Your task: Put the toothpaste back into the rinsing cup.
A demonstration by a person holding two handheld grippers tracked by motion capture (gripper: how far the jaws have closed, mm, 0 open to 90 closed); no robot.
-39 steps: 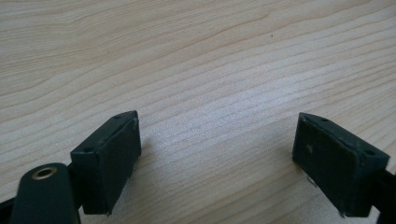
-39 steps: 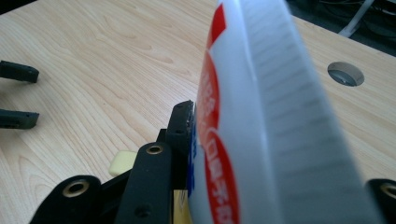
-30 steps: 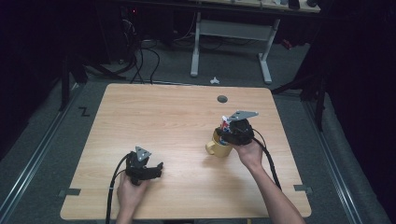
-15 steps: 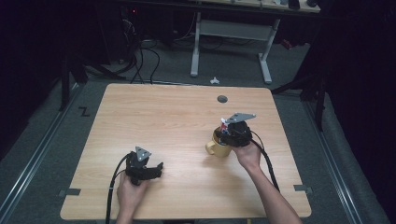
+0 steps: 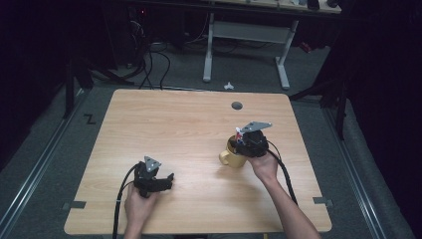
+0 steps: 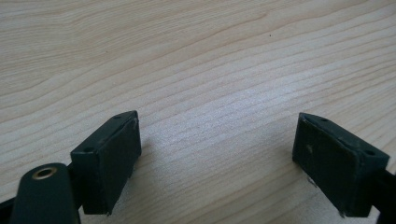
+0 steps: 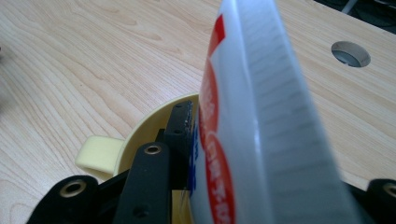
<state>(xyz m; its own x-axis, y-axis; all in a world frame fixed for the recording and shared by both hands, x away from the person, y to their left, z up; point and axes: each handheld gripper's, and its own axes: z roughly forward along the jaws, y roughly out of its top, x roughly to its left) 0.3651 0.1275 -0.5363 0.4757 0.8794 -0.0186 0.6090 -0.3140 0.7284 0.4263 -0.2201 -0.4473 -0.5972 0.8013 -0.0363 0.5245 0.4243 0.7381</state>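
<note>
On the left of the pale wood-grain table (image 5: 179, 129), black left gripper (image 5: 152, 180) parked as in the earlier frames, jaws spread wide over bare wood in its own view. To the right, black right gripper (image 5: 251, 141) pinching a white tube with red and blue print (image 7: 252, 121), now slightly lower and nearer the squat yellow ceramic mug (image 5: 233, 156) than a second ago, likely easing the tube in. From above, tube barely visible; in the right gripper view, print, mug rim and handle plain.
</note>
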